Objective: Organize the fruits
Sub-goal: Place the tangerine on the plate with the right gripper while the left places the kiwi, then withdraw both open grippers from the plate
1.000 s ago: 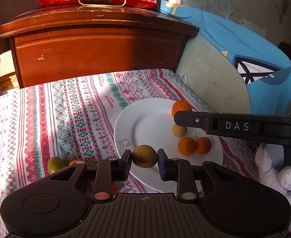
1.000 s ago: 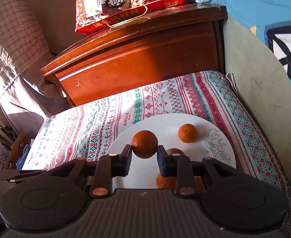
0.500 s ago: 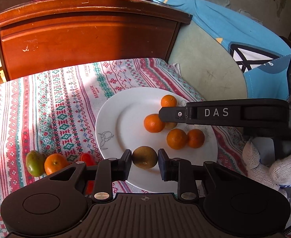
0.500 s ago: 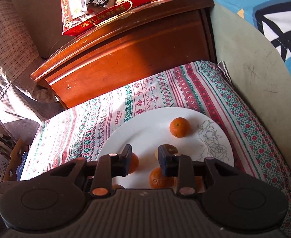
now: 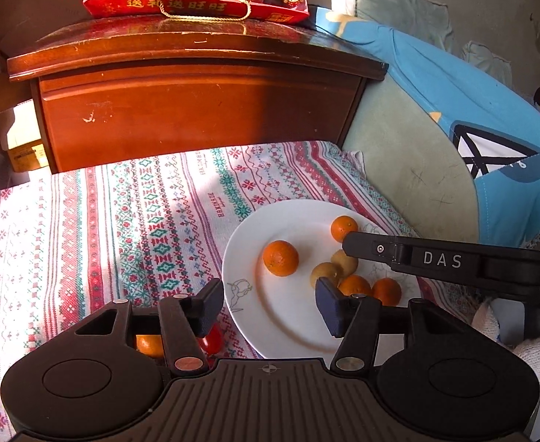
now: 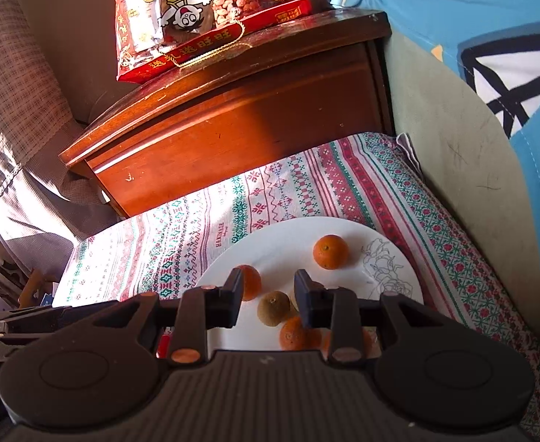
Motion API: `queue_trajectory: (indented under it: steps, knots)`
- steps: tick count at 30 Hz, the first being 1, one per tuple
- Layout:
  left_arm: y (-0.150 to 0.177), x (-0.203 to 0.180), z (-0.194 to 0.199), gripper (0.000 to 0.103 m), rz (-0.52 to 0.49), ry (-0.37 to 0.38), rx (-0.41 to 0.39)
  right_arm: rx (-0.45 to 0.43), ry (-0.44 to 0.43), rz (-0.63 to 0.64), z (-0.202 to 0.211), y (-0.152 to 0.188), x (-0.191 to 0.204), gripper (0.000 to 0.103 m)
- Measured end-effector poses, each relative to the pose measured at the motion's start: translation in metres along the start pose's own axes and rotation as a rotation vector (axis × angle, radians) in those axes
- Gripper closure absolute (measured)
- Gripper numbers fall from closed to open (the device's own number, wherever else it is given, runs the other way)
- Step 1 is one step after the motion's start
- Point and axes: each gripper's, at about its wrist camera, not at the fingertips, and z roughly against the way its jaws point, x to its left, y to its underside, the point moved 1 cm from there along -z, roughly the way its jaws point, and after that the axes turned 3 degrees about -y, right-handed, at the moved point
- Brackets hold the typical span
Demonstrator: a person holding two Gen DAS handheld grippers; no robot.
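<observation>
Both of my jaws stood free of fruit. My left jaws (image 5: 268,307) were opening with nothing between them; the greenish-brown fruit (image 5: 324,273) they had gripped a second earlier now lay on the white plate (image 5: 292,335), beside a second one (image 5: 344,262). My right jaws (image 6: 268,300) were slightly apart and empty, the orange (image 6: 249,281) they had carried resting just left of them on the plate. Six fruits sat there. Another orange (image 5: 149,345) and something red (image 5: 211,339) remained on the patterned cloth (image 5: 85,239) near left, likely next.
</observation>
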Motion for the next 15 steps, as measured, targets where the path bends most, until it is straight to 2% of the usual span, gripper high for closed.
queue_trajectory:
  steps: [15]
  knots:
    - [-0.003,0.053,0.044,0.044,0.101,-0.098,-0.066,-0.017,-0.051,0.011,0.022,0.023,0.028,0.071]
